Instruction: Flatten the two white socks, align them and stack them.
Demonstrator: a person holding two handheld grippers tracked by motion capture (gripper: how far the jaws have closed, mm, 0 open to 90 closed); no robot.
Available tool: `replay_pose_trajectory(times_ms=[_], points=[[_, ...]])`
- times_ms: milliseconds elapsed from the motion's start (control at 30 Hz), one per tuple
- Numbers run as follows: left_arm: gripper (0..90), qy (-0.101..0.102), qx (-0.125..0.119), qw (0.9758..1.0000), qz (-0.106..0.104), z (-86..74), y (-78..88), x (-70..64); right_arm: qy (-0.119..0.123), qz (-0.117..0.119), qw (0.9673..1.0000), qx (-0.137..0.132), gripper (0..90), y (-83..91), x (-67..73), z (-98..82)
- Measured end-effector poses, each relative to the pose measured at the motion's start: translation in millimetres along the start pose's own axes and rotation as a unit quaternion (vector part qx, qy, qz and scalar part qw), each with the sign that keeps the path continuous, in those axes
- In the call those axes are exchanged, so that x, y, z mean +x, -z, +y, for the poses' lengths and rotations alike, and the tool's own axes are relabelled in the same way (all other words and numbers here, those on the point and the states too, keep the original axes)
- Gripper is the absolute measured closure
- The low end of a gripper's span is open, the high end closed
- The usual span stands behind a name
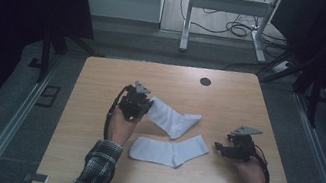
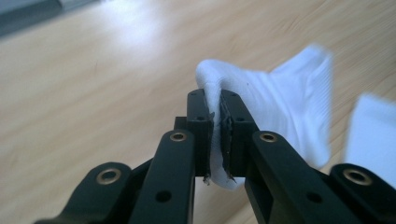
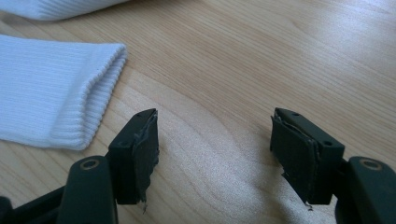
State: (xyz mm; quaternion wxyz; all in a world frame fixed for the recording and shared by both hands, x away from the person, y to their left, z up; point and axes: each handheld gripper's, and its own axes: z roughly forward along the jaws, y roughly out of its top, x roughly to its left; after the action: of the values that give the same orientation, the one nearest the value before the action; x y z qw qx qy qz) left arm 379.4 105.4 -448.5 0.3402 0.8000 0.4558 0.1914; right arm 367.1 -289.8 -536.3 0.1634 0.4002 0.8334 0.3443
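- Right between the left gripper [image 2: 216, 135]'s pressed-together fingers [image 2: 198, 122] sits a fold of the upper sock [image 1: 174, 119], pinched at one end.
- From that pinch its long axis runs away from the fingertips toward the table [image 1: 94, 125]'s right side, foot end bending back toward the person.
- Just below it lies the lower sock [image 1: 170, 153], flat, lengthwise left to right, ribbed cuff pointing at the right gripper [image 3: 215, 144].
- That gripper's fingers [image 3: 140, 154] stand spread over bare wood, cuff just beside them, untouched.
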Motion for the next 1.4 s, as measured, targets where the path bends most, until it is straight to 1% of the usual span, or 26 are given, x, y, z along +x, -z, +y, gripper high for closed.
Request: replay_pose_trajectory(times_ms=[33,100,233,333,433,500,533,567,600,700,833,933,1000,1100,1167,1233,1300,1400], points=[[83.3,0.003,0.005,1.0,0.002,-4.9,-1.8,3.1,0.0,0.0,1.0,0.0,32.1,0.0,0.0,0.0],[83.2,0.013,0.02,0.9997,0.01,-19.5,-6.5,12.2,0.0,0.0,1.0,0.0,32.1,0.0,0.0,0.0],[83.1,0.036,0.045,0.9981,0.02,-43.2,-14.8,25.8,-0.002,-0.001,1.0,0.0,32.0,0.0,0.4,-0.1],[82.6,0.048,0.062,0.9965,0.028,-57.2,-20.6,33.1,-0.002,-0.001,1.0,0.0,32.0,0.0,0.4,-0.1],[80.3,0.059,0.072,0.995,0.033,-67.0,-23.7,39.0,-0.002,-0.002,1.0,-0.001,31.9,0.0,0.5,-0.2],[78.1,0.064,0.072,0.9947,0.035,-70.1,-23.1,41.6,-0.003,-0.002,1.0,-0.002,32.0,-0.1,0.7,-0.3],[76.0,0.064,0.072,0.9946,0.039,-70.7,-22.4,42.4,-0.003,-0.002,1.0,-0.002,32.0,-0.1,0.7,-0.4],[72.8,0.063,0.071,0.9945,0.044,-70.7,-21.5,42.8,-0.003,-0.001,1.0,-0.002,31.9,-0.1,0.7,-0.4],[66.9,0.061,0.07,0.9946,0.047,-70.3,-20.2,43.3,-0.003,-0.002,1.0,-0.002,31.9,-0.1,0.7,-0.4],[59.8,0.059,0.064,0.9945,0.058,-68.7,-15.4,45.2,-0.003,-0.002,1.0,-0.002,31.9,-0.2,0.8,-0.4],[56.2,0.068,0.053,0.9946,0.058,-70.4,-9.3,50.0,-0.003,-0.003,1.0,0.0,32.0,-0.1,0.7,0.1],[52.1,0.075,0.045,0.9951,0.047,-76.3,-9.5,52.7,-0.006,-0.005,1.0,0.004,32.1,-0.2,1.5,1.0],[51.3,0.076,0.046,0.9951,0.044,-80.4,-12.7,52.9,-0.007,-0.006,0.9999,0.004,32.1,-0.3,1.8,1.2],[50.3,0.075,0.055,0.9947,0.045,-85.3,-19.0,53.4,-0.009,-0.007,0.9999,0.003,32.1,-0.4,2.2,1.2],[50.3,0.072,0.066,0.9939,0.053,-87.6,-22.3,53.9,-0.009,-0.007,0.9999,0.004,32.1,-0.4,2.2,1.3],[50.3,0.068,0.07,0.9933,0.061,-89.9,-23.1,54.8,-0.009,-0.006,0.9999,0.003,32.1,-0.4,2.1,1.3],[50.4,0.072,0.07,0.9928,0.065,-91.5,-21.2,56.7,-0.008,-0.007,0.9999,0.004,32.1,-0.4,2.1,1.5],[50.4,0.067,0.075,0.9919,0.077,-95.1,-16.3,60.2,-0.007,-0.006,0.9999,0.006,32.2,-0.5,1.8,2.2]])
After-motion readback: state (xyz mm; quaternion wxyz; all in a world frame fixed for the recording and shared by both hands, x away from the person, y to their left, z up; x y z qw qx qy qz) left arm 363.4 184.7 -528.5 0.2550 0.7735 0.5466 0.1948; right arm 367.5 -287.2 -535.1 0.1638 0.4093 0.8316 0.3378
